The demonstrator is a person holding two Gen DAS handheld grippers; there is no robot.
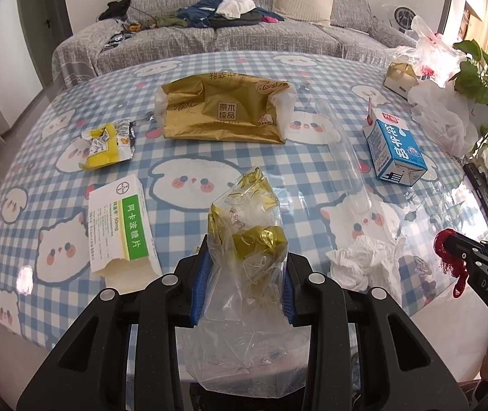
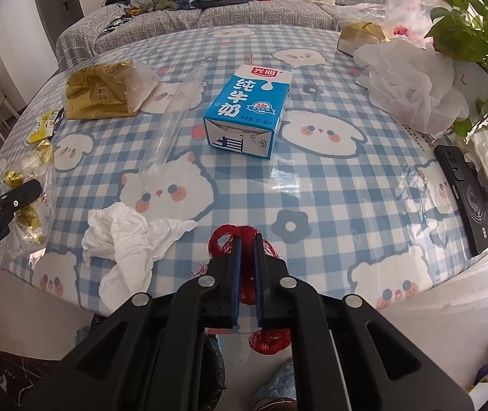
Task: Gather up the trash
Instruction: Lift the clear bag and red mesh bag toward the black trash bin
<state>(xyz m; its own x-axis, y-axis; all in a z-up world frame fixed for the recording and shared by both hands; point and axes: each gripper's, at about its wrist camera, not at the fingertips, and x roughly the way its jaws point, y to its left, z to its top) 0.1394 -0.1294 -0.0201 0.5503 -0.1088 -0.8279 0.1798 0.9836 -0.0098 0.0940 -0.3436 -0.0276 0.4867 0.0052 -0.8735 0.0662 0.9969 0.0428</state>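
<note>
- Left claw (image 1: pixel 244 274): clamped on clear bag (image 1: pixel 247 239) of gold wrappers.
- Right claw (image 2: pixel 248 257): pinching red mesh (image 2: pixel 230 236), possibly netting.
- Milk carton (image 2: pixel 249 109), crumpled tissue (image 2: pixel 124 236) on counter (image 2: pixel 312 188).

A blue-and-white checked tablecloth (image 2: pixel 329 185) printed with white animal faces is seen. The milk carton (image 2: pixel 249 109) is blue and white, the net (image 2: pixel 244 236) red, the tissue (image 2: pixel 124 239) white, the far-left wrapper (image 1: pixel 223 109) gold.

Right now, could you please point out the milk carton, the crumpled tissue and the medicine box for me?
milk carton (image 2: pixel 249 102): right wrist view, blue top face.
crumpled tissue (image 2: pixel 124 236): right wrist view, middle of the wad.
medicine box (image 1: pixel 120 226): left wrist view, printed top face.
</note>
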